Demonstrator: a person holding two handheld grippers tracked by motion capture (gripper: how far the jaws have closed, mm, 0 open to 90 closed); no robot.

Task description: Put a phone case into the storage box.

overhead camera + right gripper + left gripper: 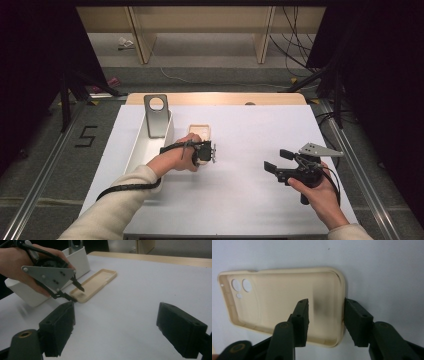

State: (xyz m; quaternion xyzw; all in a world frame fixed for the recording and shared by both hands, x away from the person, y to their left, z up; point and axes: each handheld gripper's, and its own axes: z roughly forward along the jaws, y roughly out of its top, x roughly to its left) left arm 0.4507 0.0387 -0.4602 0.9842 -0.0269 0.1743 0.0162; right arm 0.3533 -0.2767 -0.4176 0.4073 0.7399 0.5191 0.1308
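Observation:
A beige phone case [200,132] lies open side up on the white table cover, left of centre. My left gripper [201,159] points down over its near end. In the left gripper view the case [277,297] shows its camera holes at the far left. One jaw of the left gripper [325,315] stands inside the case, apart from the end wall. The other sits just outside the rim, so the wall is between them without being pinched. My right gripper [276,160] is held at the right, wide open, with nothing between its jaws [115,325]. The right gripper view also takes in the case [96,283].
A long white bin [140,150] runs along the left of the cover, just beside the left hand. A grey metal plate [156,115] with a round hole leans in its far end. The table's wooden back edge [215,98] lies behind.

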